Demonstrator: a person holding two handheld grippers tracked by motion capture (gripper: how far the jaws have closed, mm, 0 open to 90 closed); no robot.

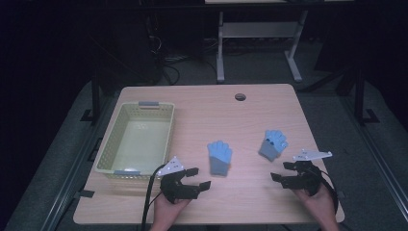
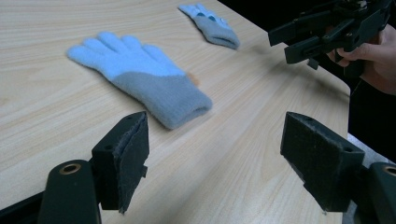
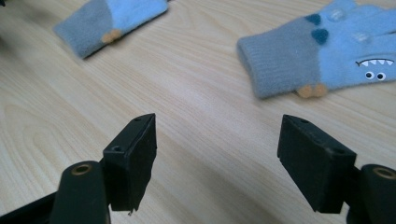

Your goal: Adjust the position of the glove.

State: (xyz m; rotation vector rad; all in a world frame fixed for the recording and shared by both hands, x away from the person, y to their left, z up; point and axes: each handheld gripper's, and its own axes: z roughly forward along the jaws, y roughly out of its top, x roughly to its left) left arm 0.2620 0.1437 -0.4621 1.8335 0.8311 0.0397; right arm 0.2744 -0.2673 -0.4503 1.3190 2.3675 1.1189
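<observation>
Two small blue gloves with grey cuffs lie flat on the wooden table. The left glove rests near the middle. The right glove carries a cartoon face with eyes and teeth. My left gripper hovers open just left of and nearer than the left glove, nothing between its jaws. My right gripper stands open near the right glove's cuff, also empty.
A pale green plastic basket sits empty at the table's left side, right behind my left gripper. A round cable hole lies near the far edge. Beyond the table stand a white desk frame and dark floor.
</observation>
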